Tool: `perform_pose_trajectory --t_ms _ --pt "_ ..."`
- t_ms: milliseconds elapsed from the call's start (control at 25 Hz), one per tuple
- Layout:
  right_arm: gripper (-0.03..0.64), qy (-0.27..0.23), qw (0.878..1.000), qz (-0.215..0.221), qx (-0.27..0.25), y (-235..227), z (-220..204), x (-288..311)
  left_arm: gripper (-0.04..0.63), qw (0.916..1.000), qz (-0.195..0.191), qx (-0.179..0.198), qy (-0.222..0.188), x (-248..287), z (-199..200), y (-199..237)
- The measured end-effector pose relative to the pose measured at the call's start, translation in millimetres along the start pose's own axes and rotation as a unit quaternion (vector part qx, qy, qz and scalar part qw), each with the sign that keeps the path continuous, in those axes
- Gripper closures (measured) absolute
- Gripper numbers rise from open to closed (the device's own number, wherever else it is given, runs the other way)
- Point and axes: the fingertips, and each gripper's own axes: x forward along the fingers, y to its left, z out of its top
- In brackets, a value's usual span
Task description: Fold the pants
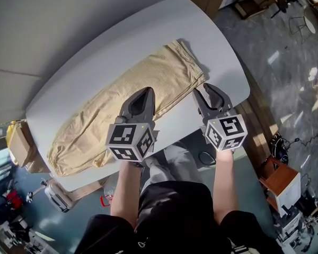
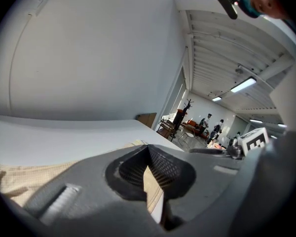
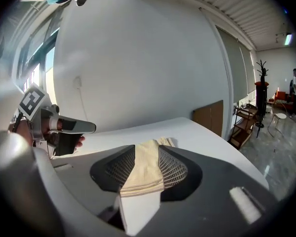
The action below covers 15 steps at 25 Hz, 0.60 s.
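Beige pants point(image 1: 164, 70) lie folded lengthwise along a white oval table point(image 1: 95, 52). My left gripper point(image 1: 147, 90) hovers over their near edge at mid-length, its jaws meeting at the tips with nothing caught between them. My right gripper point(image 1: 204, 89) is by the table's near edge, beside the pants' right end, and stands open and empty. In the left gripper view the closed tips point(image 2: 148, 146) sit above the cloth point(image 2: 19, 179). In the right gripper view the pants point(image 3: 145, 167) show through the gap of the open jaws point(image 3: 147, 149), lying on the table point(image 3: 187, 132).
A wall runs behind the table. A cardboard box point(image 1: 16, 142) sits at the left end and a wooden cabinet point(image 1: 281, 179) on the floor to the right. My left gripper point(image 3: 64, 127) shows in the right gripper view. People point(image 2: 214, 127) stand far off.
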Motion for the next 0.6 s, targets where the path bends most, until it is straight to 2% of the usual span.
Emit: perform_pose_trajectory --t_ms 480,600 --pt "0.371 0.075 0.995 -0.053 0.045 -68.4 -50.3 46.8 0.592 0.9987 -0.003 -0.016 0.048 57.6 -32.7 0.3" --pt "0.343 0.112 0.991 -0.071 0.035 -81.9 -65.7 58.8 0.592 0.9982 -0.002 -0.02 0.057 66.1 -38.4 1.9"
